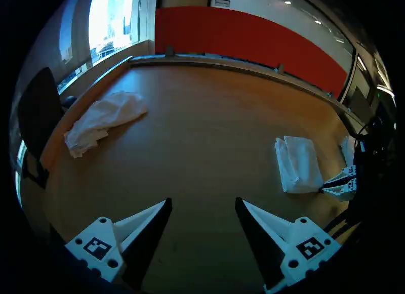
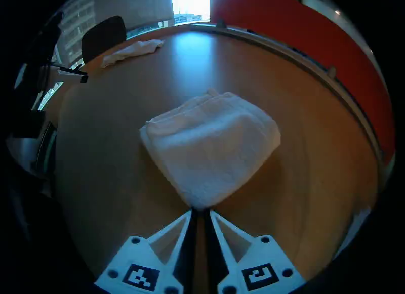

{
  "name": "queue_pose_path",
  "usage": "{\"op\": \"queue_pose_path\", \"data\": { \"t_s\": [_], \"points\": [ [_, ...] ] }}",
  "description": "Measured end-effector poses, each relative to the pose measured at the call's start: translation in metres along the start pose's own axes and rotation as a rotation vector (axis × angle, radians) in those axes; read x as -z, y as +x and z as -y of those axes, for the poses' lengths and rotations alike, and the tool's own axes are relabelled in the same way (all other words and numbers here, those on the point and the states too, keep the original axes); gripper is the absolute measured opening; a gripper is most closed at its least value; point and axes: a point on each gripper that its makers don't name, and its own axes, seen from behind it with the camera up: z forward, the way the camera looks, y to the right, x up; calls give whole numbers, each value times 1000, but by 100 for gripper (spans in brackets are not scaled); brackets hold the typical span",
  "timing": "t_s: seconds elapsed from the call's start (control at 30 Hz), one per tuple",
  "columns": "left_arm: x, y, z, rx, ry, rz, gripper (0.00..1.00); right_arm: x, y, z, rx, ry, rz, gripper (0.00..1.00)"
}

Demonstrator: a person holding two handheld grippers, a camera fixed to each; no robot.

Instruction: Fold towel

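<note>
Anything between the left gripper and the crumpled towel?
Nothing visible. The left gripper is open over the table; the crumpled towel lies ahead to its left near the table's edge, only tabletop between. The folded towel sits off to the right, clear of that line.

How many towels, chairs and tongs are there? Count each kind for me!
Towels: 2 (folded towel, crumpled towel)
Chairs: 1 (black chair)
Tongs: 2 (left tongs, right tongs)
Total: 5
A white scrap at the edge of the table is too small to tell.
</note>
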Motion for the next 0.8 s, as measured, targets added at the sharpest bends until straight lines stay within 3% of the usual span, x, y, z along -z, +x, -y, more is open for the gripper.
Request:
{"op": "queue_pose_path", "data": {
  "t_s": [0.37, 0.8],
  "points": [
    [0, -2, 1, -1, -2, 3, 92, 7, 14, -5, 15, -17, -31, 5],
    [0, 9, -5, 3, -20, -25, 92, 49, 100, -30, 93, -66, -158, 5]
  ]
}}
